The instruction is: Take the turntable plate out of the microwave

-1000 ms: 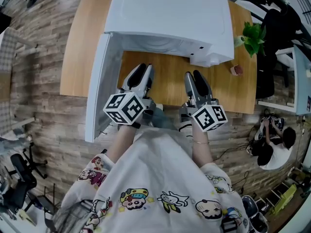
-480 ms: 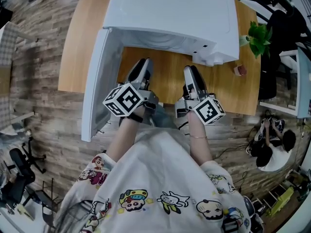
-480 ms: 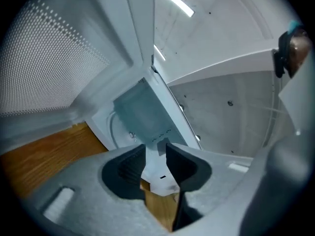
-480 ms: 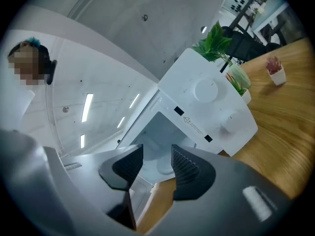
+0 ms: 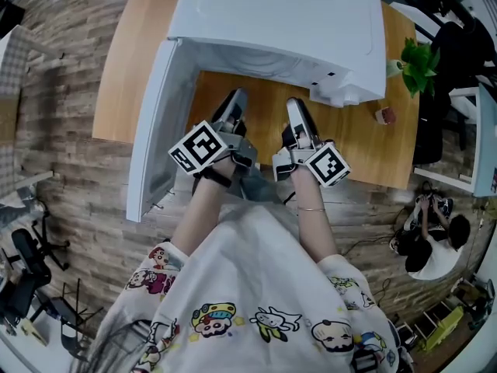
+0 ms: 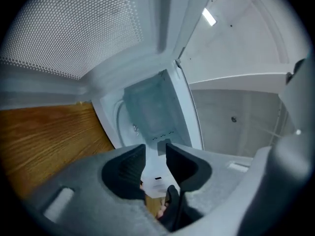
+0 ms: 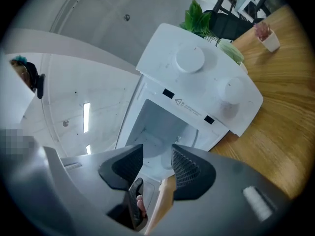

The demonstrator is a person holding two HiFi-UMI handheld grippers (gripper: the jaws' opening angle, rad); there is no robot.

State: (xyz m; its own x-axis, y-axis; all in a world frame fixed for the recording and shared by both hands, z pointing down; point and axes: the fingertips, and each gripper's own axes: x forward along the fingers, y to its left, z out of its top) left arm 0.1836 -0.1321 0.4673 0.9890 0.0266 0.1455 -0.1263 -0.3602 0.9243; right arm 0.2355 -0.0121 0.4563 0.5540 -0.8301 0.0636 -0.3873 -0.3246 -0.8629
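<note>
The microwave (image 5: 279, 22) hides most of its cavity in the head view.

Bright even light; strong fisheye warp, dark vignetted corners.

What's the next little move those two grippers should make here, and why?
Probably ease both forward into the open front of the microwave. Its door stands swung wide. The left gripper and right gripper sit just in front of the opening, jaws apart with nothing between them. The turntable plate, which I can't clearly make out, is in neither gripper.
</note>
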